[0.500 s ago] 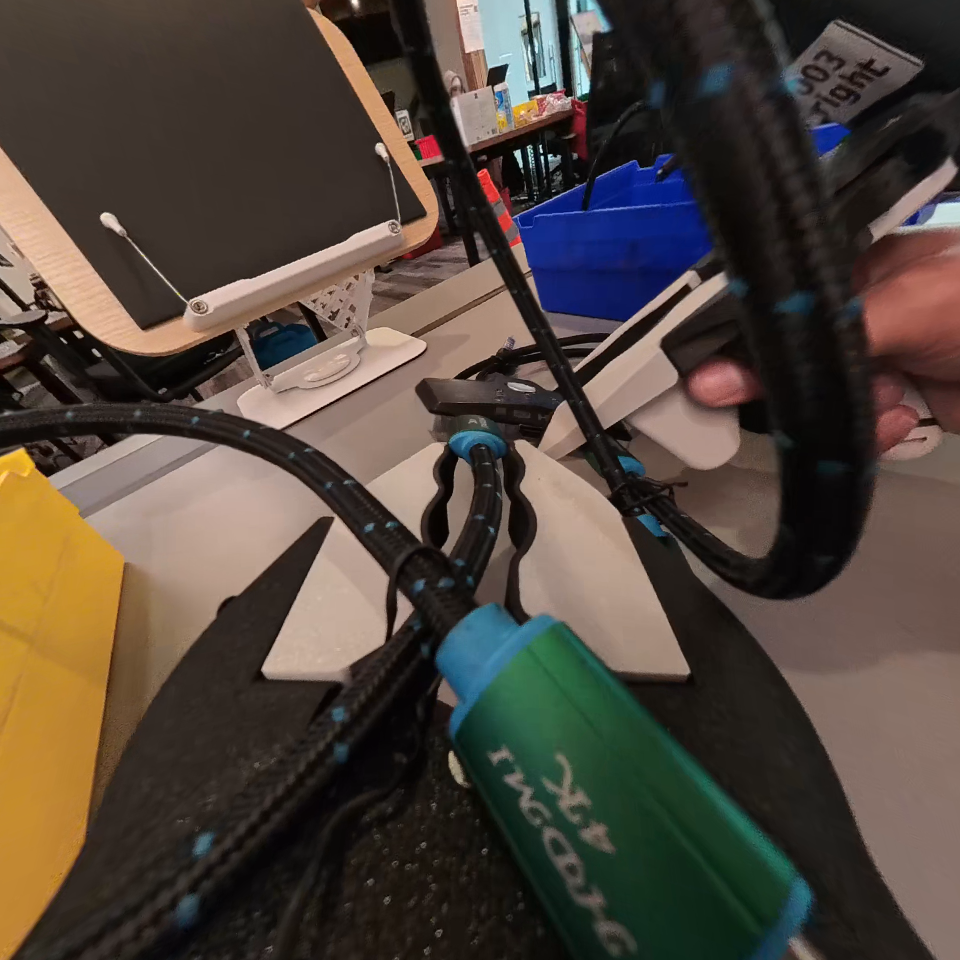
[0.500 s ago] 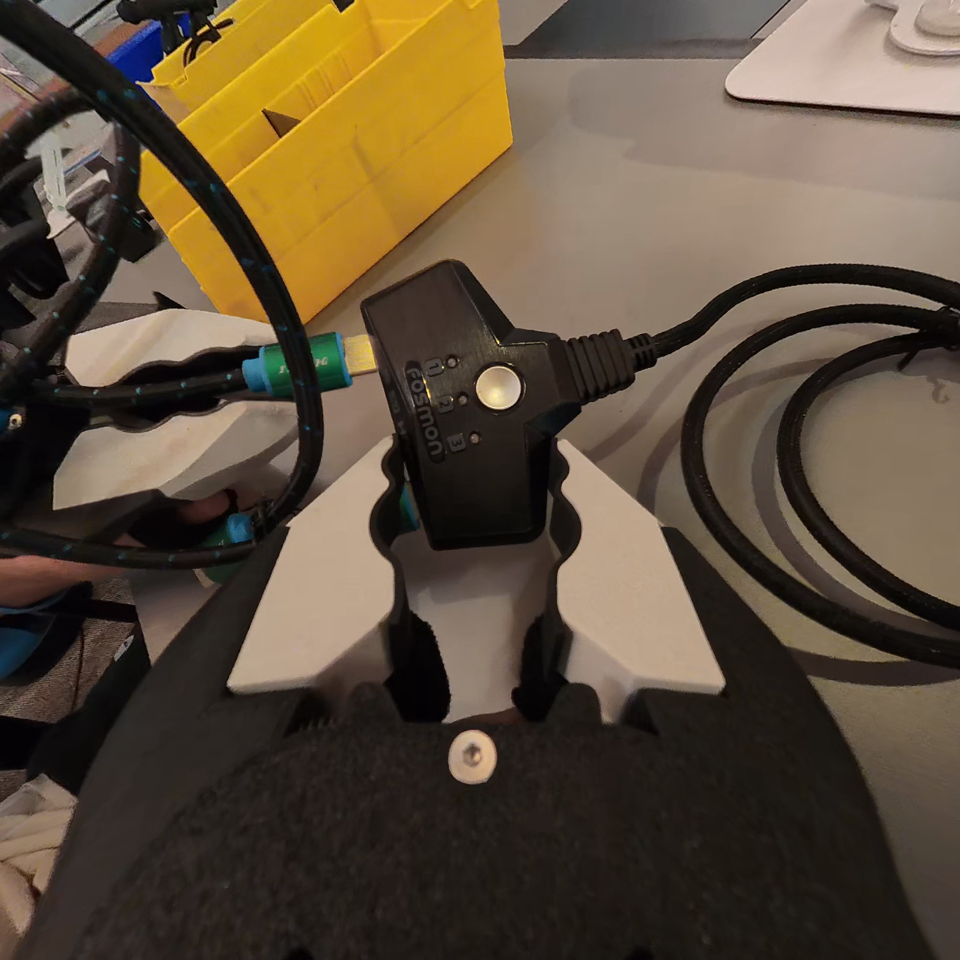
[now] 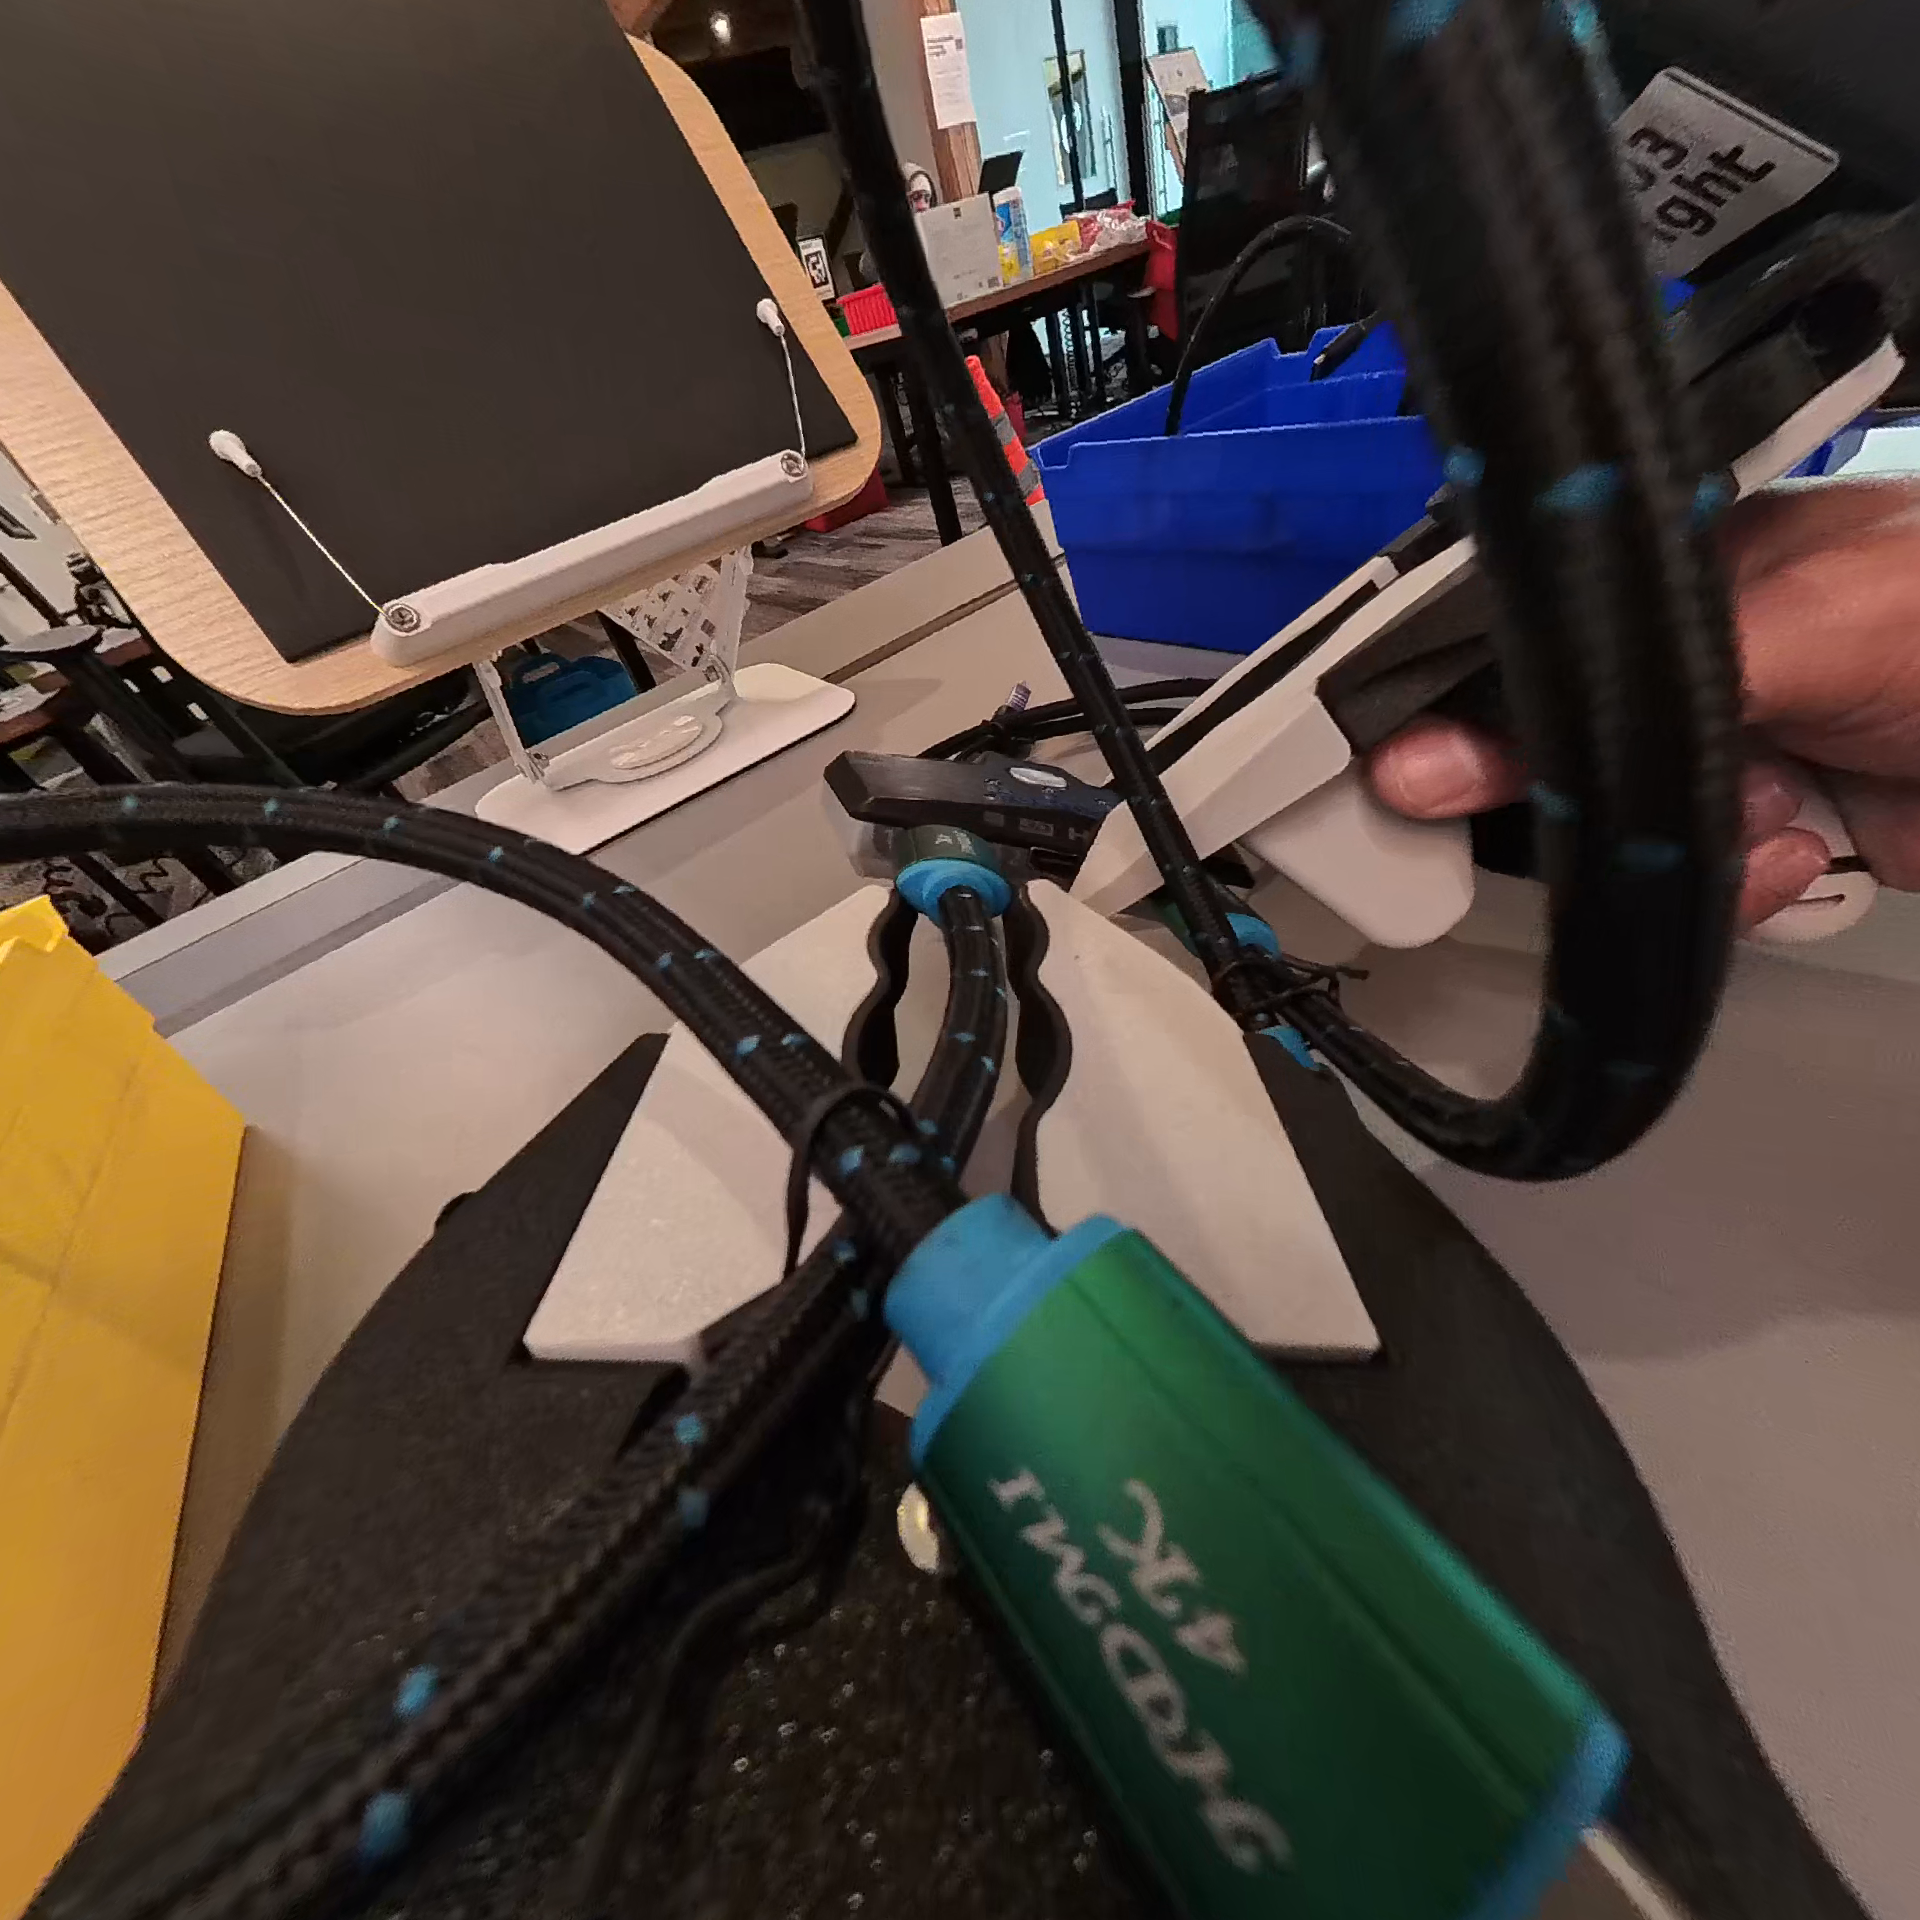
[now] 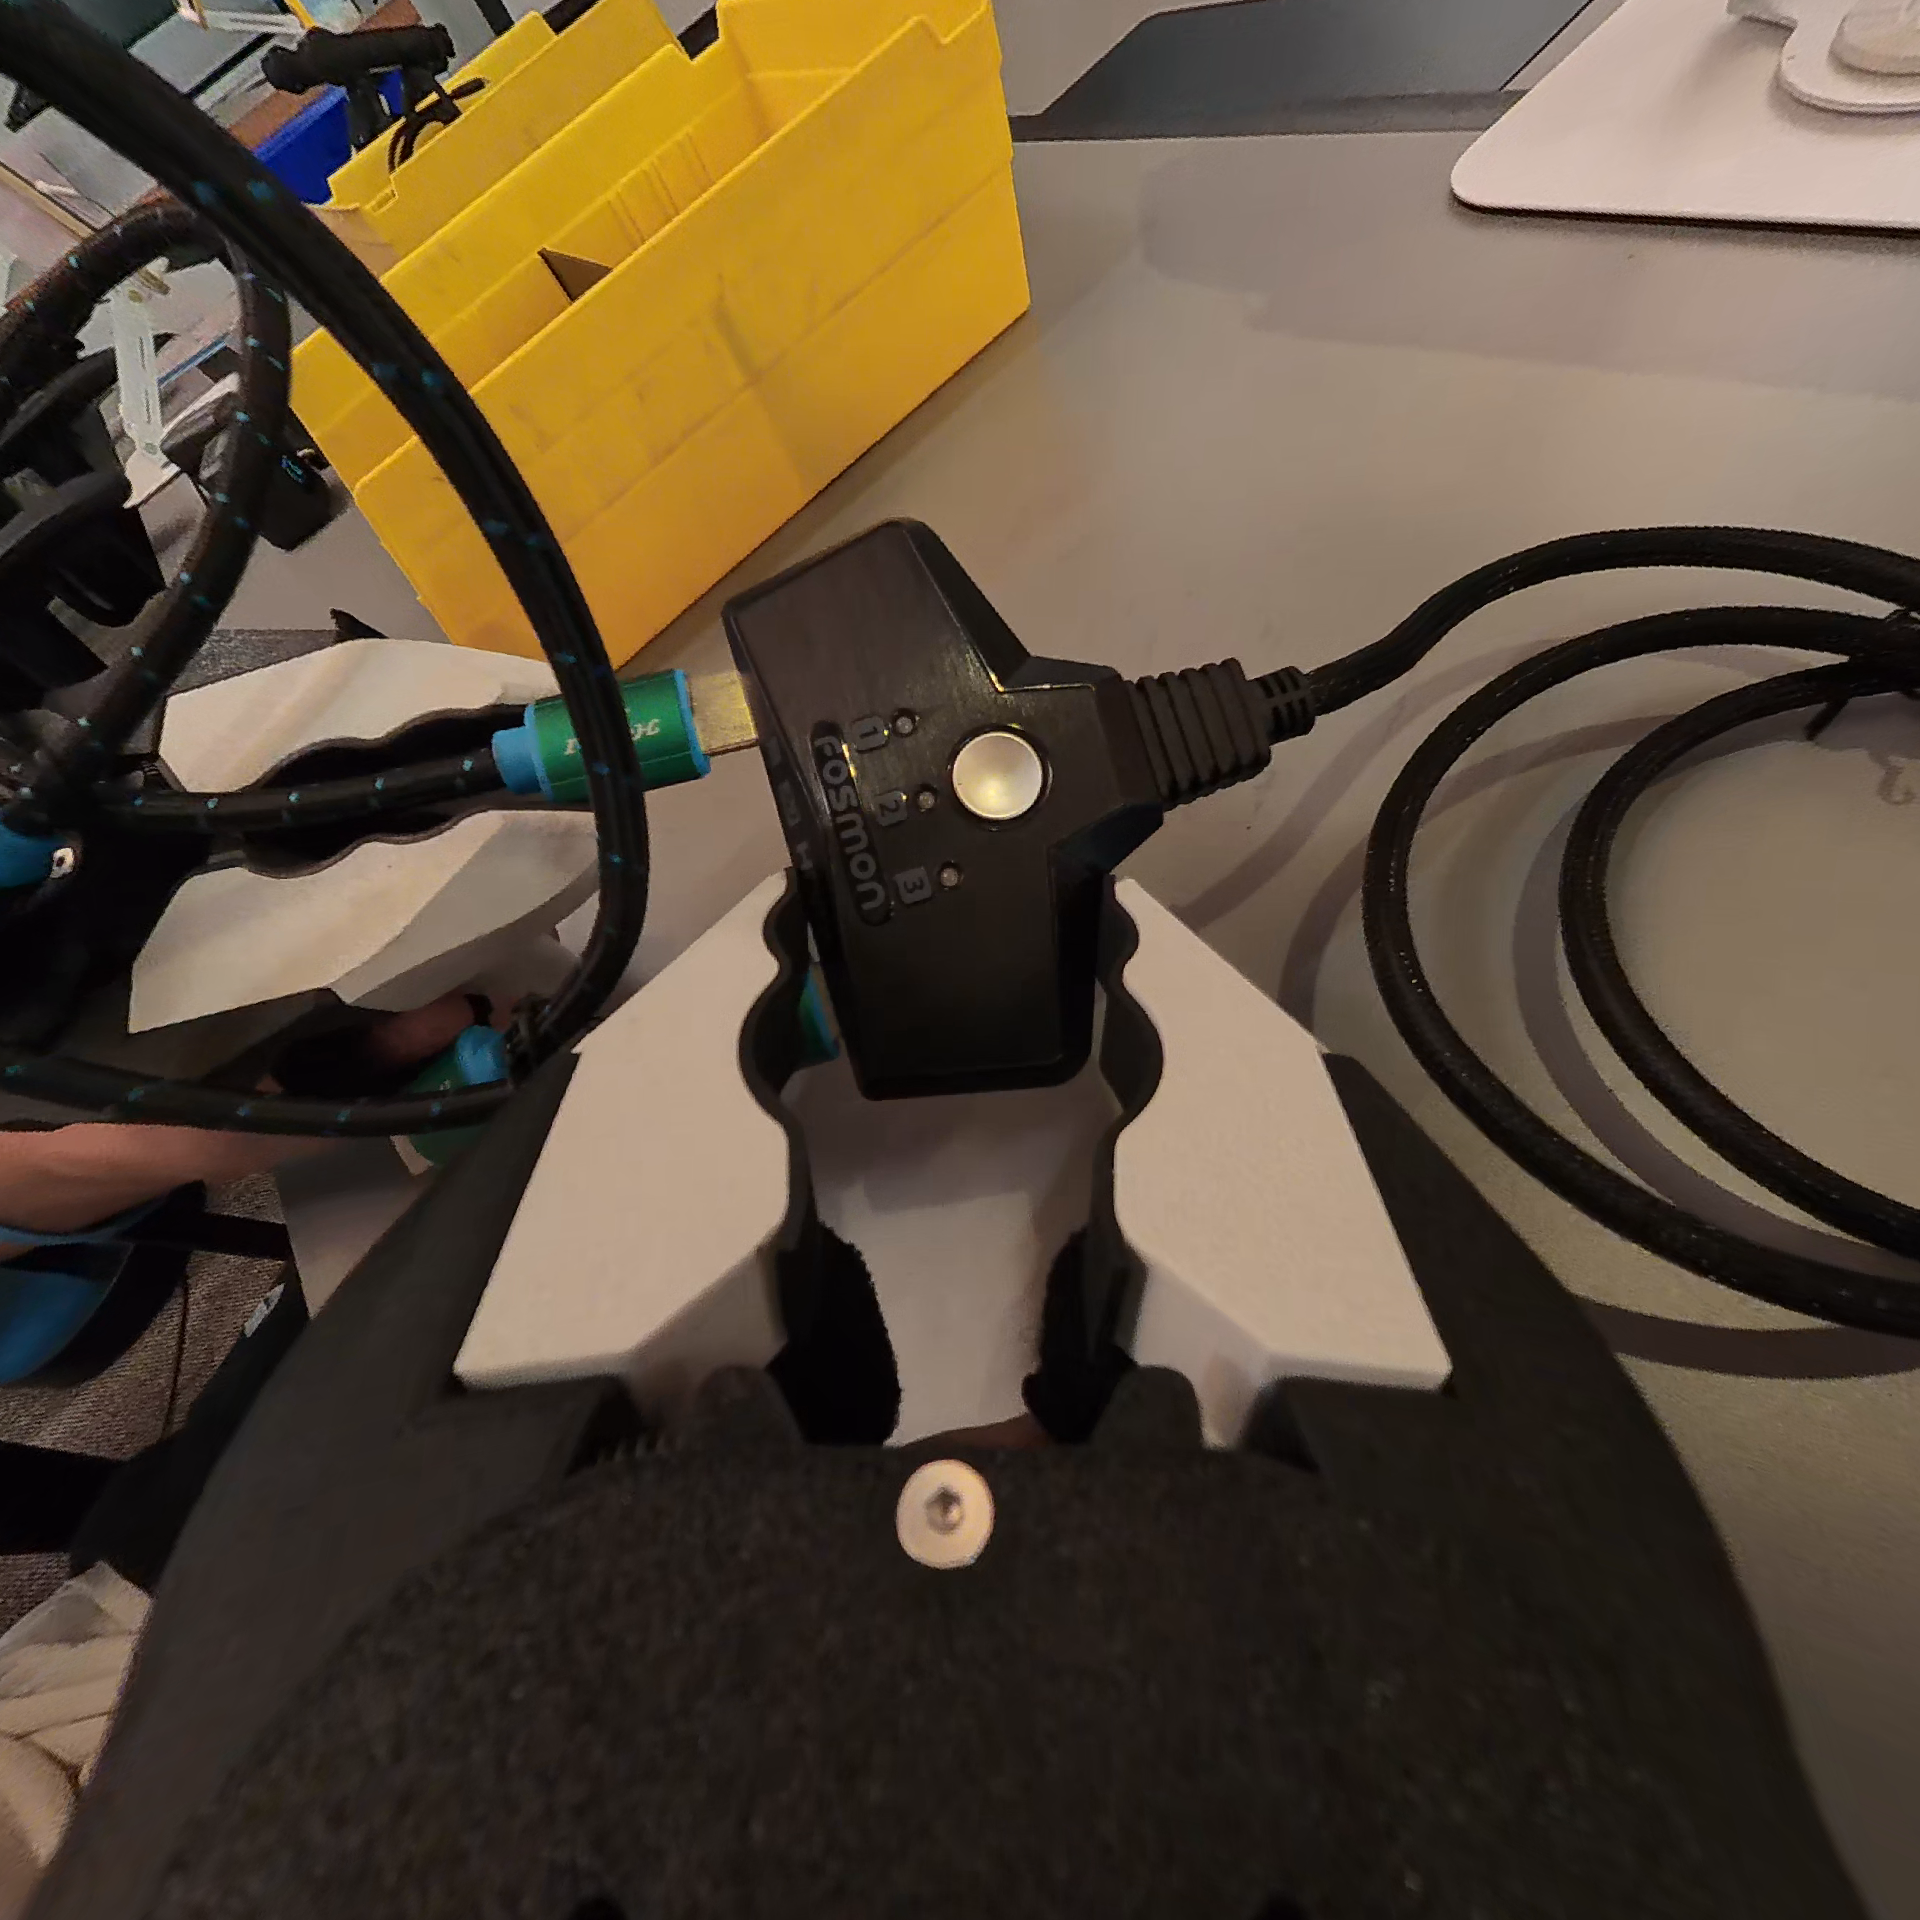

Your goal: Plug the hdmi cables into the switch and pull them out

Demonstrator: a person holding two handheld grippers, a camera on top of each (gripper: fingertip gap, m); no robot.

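At the far left of the right wrist view, the left gripper (image 4: 457, 790) comes in from the left, its white fingers pinching the braided HDMI cable (image 4: 343, 795) just behind the green plug (image 4: 613, 743). The plug's long axis runs left to right, level with the table, and its metal tip (image 4: 727, 712) touches the left face of the black switch (image 4: 935, 810); bare metal still shows, so by my judgement it is only partly seated. A second loop of braided cable (image 4: 436, 416) arcs over it, and a yellow bin (image 4: 675, 312) stands beyond.

In the middle, the right gripper (image 4: 951, 997) has its jaws pressed on the near end of the switch, holding it off the grey table (image 4: 1351, 416). The switch's own black lead (image 4: 1558, 623) leaves to the right and coils there.

In the left wrist view, the same plug (image 3: 951, 852) sits straight ahead of the jaws, at the switch (image 3: 966, 795), with a spare green plug (image 3: 1247, 1558) lying across the gripper body. A blue bin (image 3: 1226, 520) stands far right.

The coming move turns on that left-right axis: push or pull must run along it, the right gripper bracing.
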